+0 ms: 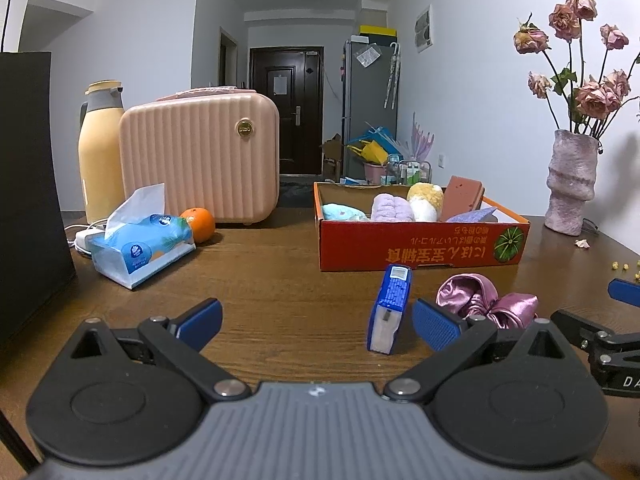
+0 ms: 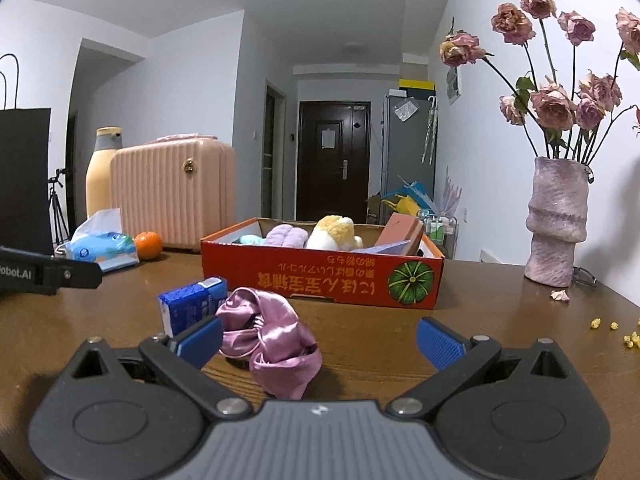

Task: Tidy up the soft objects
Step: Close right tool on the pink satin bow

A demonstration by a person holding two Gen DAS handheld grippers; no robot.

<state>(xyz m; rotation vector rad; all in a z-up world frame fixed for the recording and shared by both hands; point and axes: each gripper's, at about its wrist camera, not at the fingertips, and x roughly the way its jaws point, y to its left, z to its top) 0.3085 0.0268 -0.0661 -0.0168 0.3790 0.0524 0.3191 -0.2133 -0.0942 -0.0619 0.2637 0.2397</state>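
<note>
A shiny pink satin scrunchie (image 2: 269, 340) lies crumpled on the brown wooden table, just in front of the red cardboard box (image 2: 320, 276), touching or nearly touching a small blue tissue packet (image 2: 191, 307) that stands on its long edge beside it. Inside the open box sit a lilac fluffy cloth (image 1: 391, 208), a yellow-and-white plush toy (image 2: 333, 233), a pale blue soft item (image 1: 340, 212), a terracotta sponge block (image 1: 464, 197) leaning tilted against the far corner, and a flat purple piece (image 1: 474, 215).
</note>
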